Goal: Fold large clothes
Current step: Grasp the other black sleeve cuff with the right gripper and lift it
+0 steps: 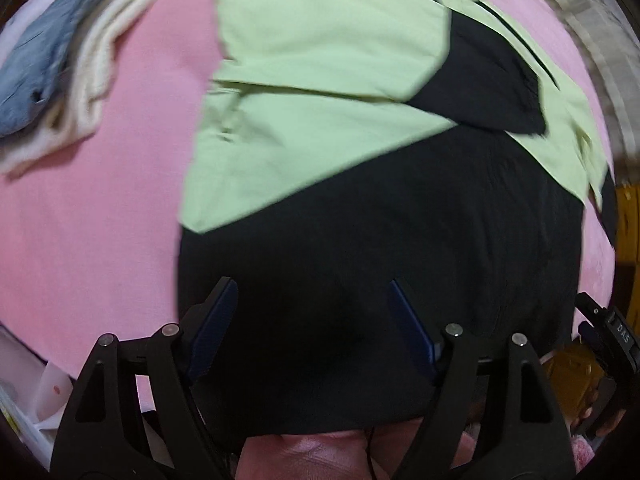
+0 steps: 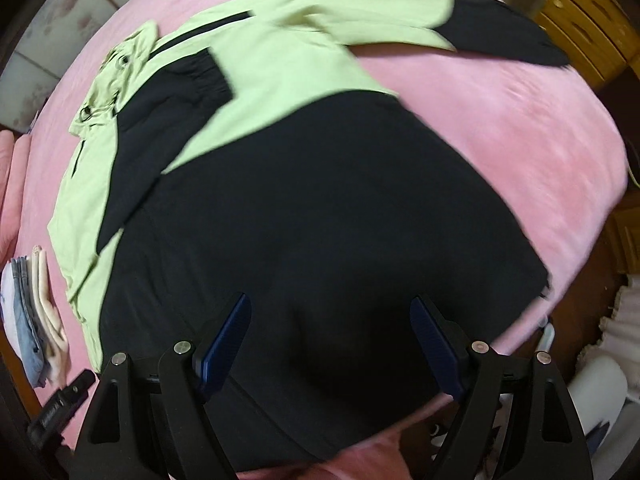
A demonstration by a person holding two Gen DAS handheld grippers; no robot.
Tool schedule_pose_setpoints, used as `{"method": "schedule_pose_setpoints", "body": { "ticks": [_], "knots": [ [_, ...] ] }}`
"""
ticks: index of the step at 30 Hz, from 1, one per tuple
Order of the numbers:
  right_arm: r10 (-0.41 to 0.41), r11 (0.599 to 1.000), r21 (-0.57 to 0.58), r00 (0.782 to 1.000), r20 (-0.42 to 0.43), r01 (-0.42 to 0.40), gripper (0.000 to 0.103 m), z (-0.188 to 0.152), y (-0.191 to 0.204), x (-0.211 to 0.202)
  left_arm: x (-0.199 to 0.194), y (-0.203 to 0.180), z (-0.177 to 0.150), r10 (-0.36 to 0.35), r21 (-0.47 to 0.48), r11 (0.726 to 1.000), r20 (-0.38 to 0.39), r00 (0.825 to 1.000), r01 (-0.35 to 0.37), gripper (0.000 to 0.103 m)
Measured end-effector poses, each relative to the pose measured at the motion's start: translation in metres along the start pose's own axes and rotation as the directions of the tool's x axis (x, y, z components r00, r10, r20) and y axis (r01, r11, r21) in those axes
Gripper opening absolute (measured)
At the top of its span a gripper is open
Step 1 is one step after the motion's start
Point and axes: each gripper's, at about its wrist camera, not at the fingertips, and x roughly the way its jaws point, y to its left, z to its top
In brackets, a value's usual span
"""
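A large light-green and black jacket [image 1: 320,60] lies spread flat on a pink bed cover [image 1: 100,200]. One green sleeve with a black cuff [image 1: 480,76] is folded across its chest. In the right wrist view the jacket [image 2: 280,80] shows a second sleeve [image 2: 500,28] stretched out toward the upper right. My left gripper [image 1: 311,282] hangs open above the black lower part, nothing between its blue pads. My right gripper [image 2: 330,299] is also open over the black hem area [image 2: 320,208], holding nothing. Both views are blurred.
A stack of folded clothes [image 1: 60,72] in blue and cream lies on the bed left of the jacket, also visible as the stack [image 2: 36,312]. Wooden drawers [image 2: 592,20] stand beyond the bed's far right edge. Tiled floor [image 2: 60,32] shows past the bed.
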Motion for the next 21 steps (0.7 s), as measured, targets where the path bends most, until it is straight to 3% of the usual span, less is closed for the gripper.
{"method": "schedule_pose_setpoints", "body": {
  "ticks": [5, 10, 16, 21],
  "knots": [
    [0.033, 0.992, 0.120, 0.998, 0.044, -0.038, 0.083, -0.013, -0.075, -0.025, -0.008, -0.045, -0.012, -0.015, 0.133, 0.991, 0.009, 1.000, 0.014, 0.075],
    [0.044, 0.973, 0.222, 0.994, 0.101, -0.066, 0.083, 0.002, -0.154, -0.042, -0.022, -0.094, -0.027, 0.005, 0.219, 0.976, 0.041, 0.999, -0.014, 0.075],
    [0.119, 0.944, 0.302, 0.991, 0.068, -0.134, 0.083, 0.032, -0.261, -0.038, -0.049, -0.166, -0.031, 0.071, 0.184, 0.979, 0.087, 0.994, -0.086, 0.075],
    [0.195, 0.937, 0.277, 0.977, 0.091, -0.213, 0.083, 0.078, -0.347, -0.041, -0.055, -0.243, -0.029, 0.051, 0.119, 0.991, 0.073, 0.996, -0.059, 0.075]
  ]
}}
